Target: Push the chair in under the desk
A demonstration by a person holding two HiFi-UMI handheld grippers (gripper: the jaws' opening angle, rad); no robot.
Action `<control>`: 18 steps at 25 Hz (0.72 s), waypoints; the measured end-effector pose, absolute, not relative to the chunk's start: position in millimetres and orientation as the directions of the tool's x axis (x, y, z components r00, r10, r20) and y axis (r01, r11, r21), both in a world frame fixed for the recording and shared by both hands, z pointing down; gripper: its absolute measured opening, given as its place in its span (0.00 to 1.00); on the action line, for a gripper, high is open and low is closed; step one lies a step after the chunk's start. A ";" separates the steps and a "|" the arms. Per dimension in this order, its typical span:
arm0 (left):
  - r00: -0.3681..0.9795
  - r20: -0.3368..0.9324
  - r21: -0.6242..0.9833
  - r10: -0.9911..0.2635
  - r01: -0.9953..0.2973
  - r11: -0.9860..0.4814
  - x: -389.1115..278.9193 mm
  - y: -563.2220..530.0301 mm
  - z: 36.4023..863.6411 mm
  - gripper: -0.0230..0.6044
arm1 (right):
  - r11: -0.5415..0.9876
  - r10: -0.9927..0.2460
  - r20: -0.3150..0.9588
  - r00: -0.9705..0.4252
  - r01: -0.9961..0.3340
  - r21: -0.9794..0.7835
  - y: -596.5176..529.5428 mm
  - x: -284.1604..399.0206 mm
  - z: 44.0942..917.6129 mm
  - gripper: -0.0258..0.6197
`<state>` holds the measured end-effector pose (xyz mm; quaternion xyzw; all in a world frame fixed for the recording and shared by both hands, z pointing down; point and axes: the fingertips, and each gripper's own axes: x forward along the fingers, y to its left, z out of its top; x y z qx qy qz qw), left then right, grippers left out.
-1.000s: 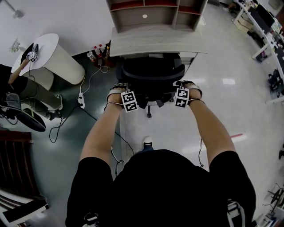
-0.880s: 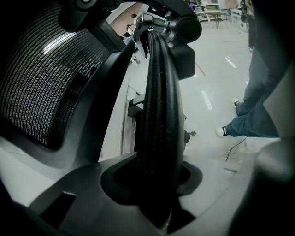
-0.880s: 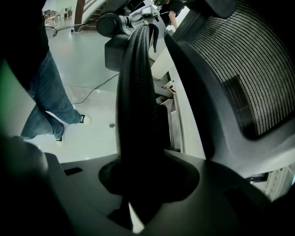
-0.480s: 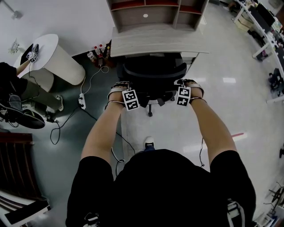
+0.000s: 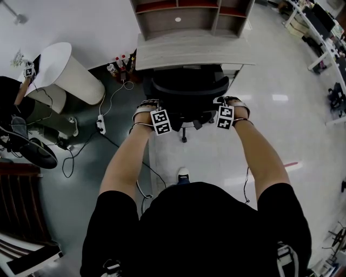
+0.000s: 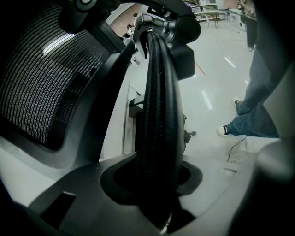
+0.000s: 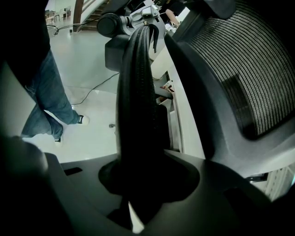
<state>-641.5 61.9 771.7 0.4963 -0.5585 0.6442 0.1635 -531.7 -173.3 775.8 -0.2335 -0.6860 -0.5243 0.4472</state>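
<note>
The black office chair [image 5: 186, 89] with a mesh backrest stands in front of the pale wooden desk [image 5: 192, 54], its seat partly under the desktop. My left gripper [image 5: 147, 106] is shut on the chair's left armrest [image 6: 159, 115], whose ribbed black pad runs up between the jaws. Beside it, the mesh backrest [image 6: 41, 92] fills the left of the left gripper view. On the other side, my right gripper [image 5: 231, 103] is shut on the right armrest [image 7: 138, 106], with the backrest [image 7: 244, 78] to its right. The fingertips themselves are hidden by the armrests.
A shelf unit [image 5: 189, 13] sits on the desk. Bottles [image 5: 120, 65] stand by its left leg, and a power strip [image 5: 99, 123] with cables lies on the floor. A round white table [image 5: 65, 70] and a fan [image 5: 32, 146] are at the left, other desks [image 5: 324, 38] at the right.
Grippers and chair have stayed nearly still. At the left edge, another person's hand on the round table has shifted further left.
</note>
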 end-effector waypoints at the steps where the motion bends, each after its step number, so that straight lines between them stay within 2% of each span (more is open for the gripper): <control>1: -0.455 0.822 -0.558 -0.343 -0.766 -0.321 -641.7 61.8 772.0 0.26 | 0.340 -0.148 0.859 -0.490 0.791 0.509 -173.6 -532.1 776.1 0.22; 7: -0.442 0.836 -0.536 -0.325 -0.782 -0.317 -642.6 63.9 774.6 0.27 | 0.347 -0.136 0.876 -0.462 0.807 0.479 -172.4 -534.3 775.2 0.24; 10: -0.425 0.849 -0.515 -0.314 -0.798 -0.312 -640.1 67.4 775.7 0.28 | 0.363 -0.144 0.876 -0.461 0.798 0.480 -175.3 -530.4 769.3 0.30; 14: -0.427 0.848 -0.512 -0.314 -0.811 -0.282 -641.0 76.3 763.6 0.36 | 0.378 -0.138 0.854 -0.502 0.770 0.514 -176.8 -520.2 750.4 0.33; 18: -0.426 0.839 -0.513 -0.338 -0.827 -0.231 -632.0 86.2 748.7 0.37 | 0.450 -0.118 0.819 -0.562 0.705 0.548 -172.4 -505.0 730.1 0.33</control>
